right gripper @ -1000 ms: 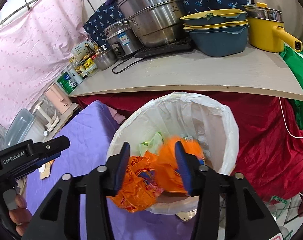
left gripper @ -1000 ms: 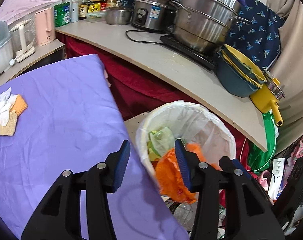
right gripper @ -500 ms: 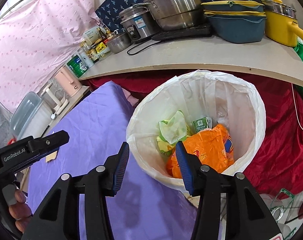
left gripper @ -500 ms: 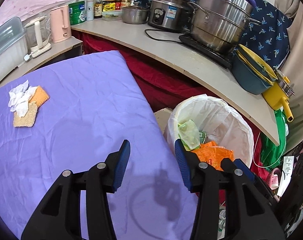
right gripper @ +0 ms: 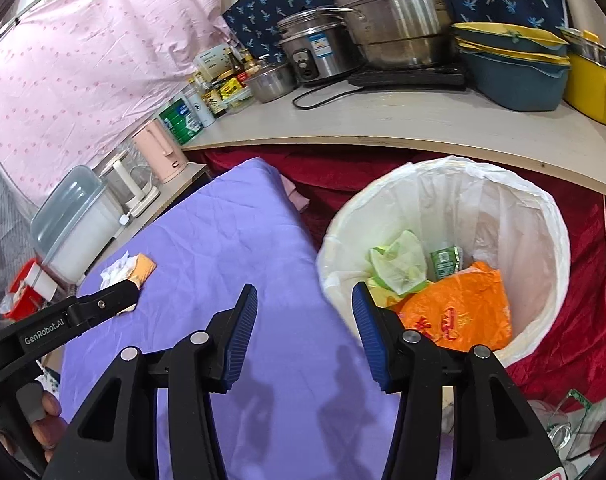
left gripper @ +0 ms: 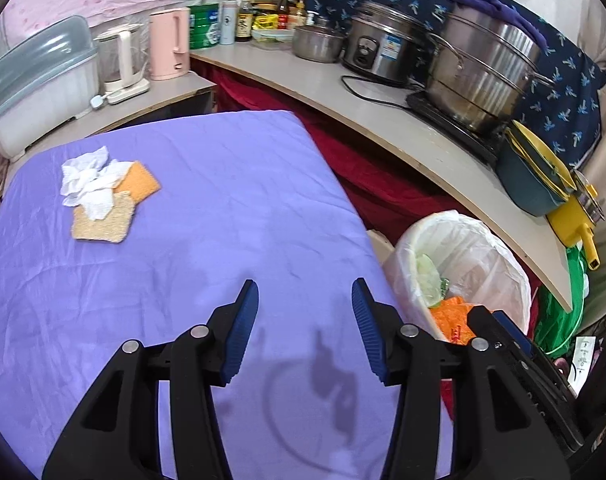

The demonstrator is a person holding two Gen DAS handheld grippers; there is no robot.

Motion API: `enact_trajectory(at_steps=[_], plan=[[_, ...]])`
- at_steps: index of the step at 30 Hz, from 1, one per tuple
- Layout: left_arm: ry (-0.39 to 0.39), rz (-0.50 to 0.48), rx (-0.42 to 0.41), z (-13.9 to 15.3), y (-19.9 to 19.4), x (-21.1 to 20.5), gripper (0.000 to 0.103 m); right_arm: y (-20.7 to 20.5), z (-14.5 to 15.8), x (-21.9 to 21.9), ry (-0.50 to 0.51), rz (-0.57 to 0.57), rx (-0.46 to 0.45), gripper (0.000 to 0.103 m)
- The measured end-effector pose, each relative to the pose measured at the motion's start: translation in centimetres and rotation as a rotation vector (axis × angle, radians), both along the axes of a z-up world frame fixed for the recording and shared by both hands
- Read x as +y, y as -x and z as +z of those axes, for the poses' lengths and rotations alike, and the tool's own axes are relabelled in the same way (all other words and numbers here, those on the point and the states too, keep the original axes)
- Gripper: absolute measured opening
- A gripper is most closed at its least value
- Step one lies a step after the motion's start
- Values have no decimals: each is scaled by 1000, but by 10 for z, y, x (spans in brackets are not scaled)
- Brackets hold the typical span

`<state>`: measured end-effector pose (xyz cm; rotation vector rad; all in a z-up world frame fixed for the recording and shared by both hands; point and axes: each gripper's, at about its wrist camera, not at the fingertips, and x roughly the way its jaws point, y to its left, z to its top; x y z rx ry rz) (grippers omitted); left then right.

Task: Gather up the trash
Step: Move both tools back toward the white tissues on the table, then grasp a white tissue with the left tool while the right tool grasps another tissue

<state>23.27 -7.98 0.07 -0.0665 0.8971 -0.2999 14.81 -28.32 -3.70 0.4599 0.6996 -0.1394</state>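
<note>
A white-lined trash bin [right gripper: 551, 216] stands at the right edge of the purple-covered table [right gripper: 239, 240]. It holds an orange plastic bag [right gripper: 463, 312], a pale green wrapper [right gripper: 403, 264] and a small green packet [right gripper: 445, 262]. The bin also shows in the left wrist view [left gripper: 499, 256]. Crumpled white tissue [left gripper: 89, 182] lies on two sponges, one orange [left gripper: 141, 186] and one tan [left gripper: 103, 224], at the table's far left. My left gripper [left gripper: 305, 328] is open and empty over the table. My right gripper [right gripper: 305, 328] is open and empty at the table edge beside the bin.
A curved counter [left gripper: 383, 120] behind carries a steel steamer pot [left gripper: 483, 76], rice cooker [left gripper: 379, 52], blue basins [left gripper: 535, 176], yellow pot [left gripper: 575, 216], pink kettle [left gripper: 169, 44] and bottles. Red cloth [left gripper: 367, 176] hangs below. A plastic box [left gripper: 39, 80] stands at the far left.
The orange bag has dropped from my right gripper into the bin. Both grippers have pulled back from the bin over the purple table, bringing the tissue and sponges closer in the left view.
</note>
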Motion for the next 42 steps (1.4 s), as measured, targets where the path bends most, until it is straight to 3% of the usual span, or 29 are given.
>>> enact_trajectory(at_steps=[2,23,33,42], plan=[[-2,23,-3,-1,-1,12,53,-5,2,13,7,22,0,52],[-37,312,14,-19,-20,195,54,-82,-6,185,33,325,43,52],[-46,401,16,-26,-63,260,54,-146,-13,251,42,435,51,52],[-46,433,22,-35,-112,288,56,-212,-28,300,39,511,69,52]])
